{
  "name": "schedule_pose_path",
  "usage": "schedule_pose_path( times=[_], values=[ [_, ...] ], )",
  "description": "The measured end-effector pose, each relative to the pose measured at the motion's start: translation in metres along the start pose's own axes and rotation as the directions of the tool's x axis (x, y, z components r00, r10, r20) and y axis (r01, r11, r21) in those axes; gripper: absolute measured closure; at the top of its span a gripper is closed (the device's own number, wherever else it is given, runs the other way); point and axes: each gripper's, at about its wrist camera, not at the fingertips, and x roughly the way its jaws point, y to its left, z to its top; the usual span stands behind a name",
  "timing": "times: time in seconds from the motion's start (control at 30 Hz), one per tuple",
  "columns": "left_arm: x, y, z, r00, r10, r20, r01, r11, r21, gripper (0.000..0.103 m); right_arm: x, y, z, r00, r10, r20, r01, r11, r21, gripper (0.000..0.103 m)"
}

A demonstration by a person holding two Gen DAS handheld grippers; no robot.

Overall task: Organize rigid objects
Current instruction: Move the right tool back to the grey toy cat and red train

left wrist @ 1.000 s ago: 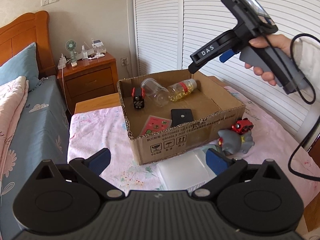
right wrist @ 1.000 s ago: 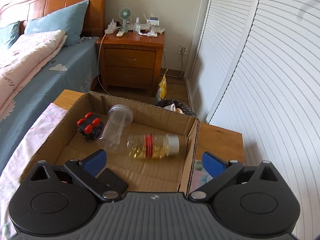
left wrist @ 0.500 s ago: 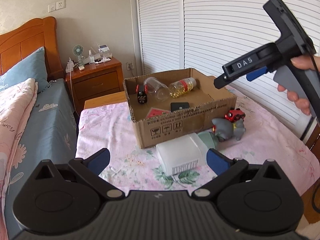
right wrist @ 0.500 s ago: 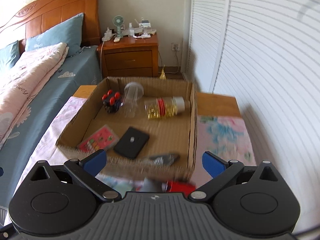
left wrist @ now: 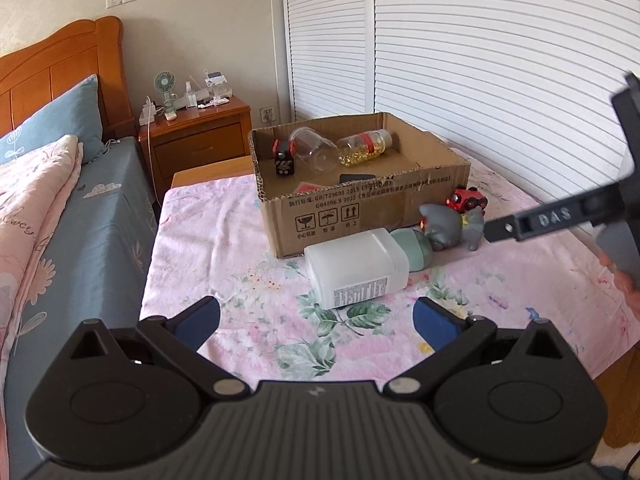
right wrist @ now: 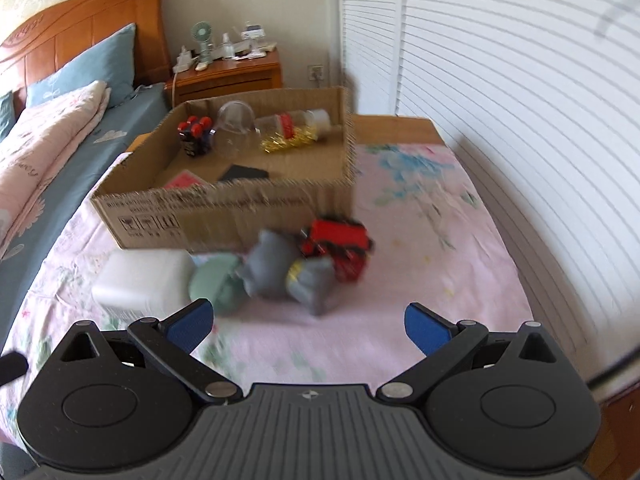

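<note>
A cardboard box point(left wrist: 424, 196) point(right wrist: 224, 216) stands on the flowered table. It holds a clear jar point(left wrist: 314, 154), a bottle of yellow capsules point(left wrist: 362, 148), a black and red cube point(left wrist: 283, 160), a black pad and a pink card. In front of it lie a white bottle with a green cap point(left wrist: 356, 268) point(right wrist: 144, 276), a grey toy animal point(left wrist: 450, 226) point(right wrist: 288, 272) and a red toy car point(left wrist: 466, 200) point(right wrist: 340, 244). My left gripper point(left wrist: 316, 322) is open and empty, short of the white bottle. My right gripper point(right wrist: 306, 322) is open and empty, above the table before the toys.
A bed with blue sheet and pink quilt point(left wrist: 52, 216) lies to the left. A wooden nightstand point(left wrist: 196, 136) with a fan stands behind. White louvred doors point(left wrist: 480, 60) line the right. The right gripper's body point(left wrist: 560, 216) shows at the left view's right edge.
Both grippers have pulled back from the box and lowered. The right one was over the box and now faces the toys in front of it. Both stayed open.
</note>
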Motion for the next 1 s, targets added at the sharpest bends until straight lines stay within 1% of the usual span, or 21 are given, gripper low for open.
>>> schedule_pose_path(
  times=[0.17, 0.27, 0.43, 0.53, 0.67, 0.83, 1.0],
  values=[
    [0.005, -0.011, -0.001, 0.999, 0.031, -0.018, -0.031, 1.000, 0.003, 0.001, -0.003, -0.027, -0.014, 1.000, -0.014, 0.007, 0.014, 0.998, 0.065, 0.000],
    [0.009, -0.015, -0.002, 0.999, 0.028, -0.037, -0.029, 0.999, -0.021, 0.001, 0.000, -0.039, -0.016, 0.999, -0.033, 0.017, 0.031, 0.994, 0.108, 0.000],
    [0.018, -0.021, 0.000, 0.998, 0.013, -0.059, -0.016, 0.999, -0.040, 0.001, 0.006, -0.047, -0.010, 0.999, 0.002, 0.040, -0.008, 0.989, 0.147, 0.000],
    [0.025, -0.022, 0.003, 0.998, 0.013, -0.060, -0.016, 0.999, -0.044, 0.001, 0.010, -0.046, -0.007, 0.998, 0.016, 0.053, -0.024, 0.989, 0.146, 0.000],
    [0.034, -0.023, 0.010, 0.998, 0.038, -0.045, -0.039, 0.999, -0.025, 0.001, 0.017, -0.045, 0.000, 0.998, 0.013, 0.059, -0.021, 0.991, 0.134, 0.000],
    [0.046, -0.019, 0.021, 1.000, 0.018, -0.024, -0.019, 0.999, -0.035, 0.001, 0.029, -0.041, 0.016, 0.998, 0.017, 0.057, -0.023, 0.994, 0.111, 0.000],
    [0.062, -0.019, 0.029, 1.000, 0.007, -0.025, -0.008, 0.999, -0.054, 0.001, 0.048, -0.035, 0.028, 1.000, 0.019, 0.024, -0.021, 0.997, 0.071, 0.000]
  ],
)
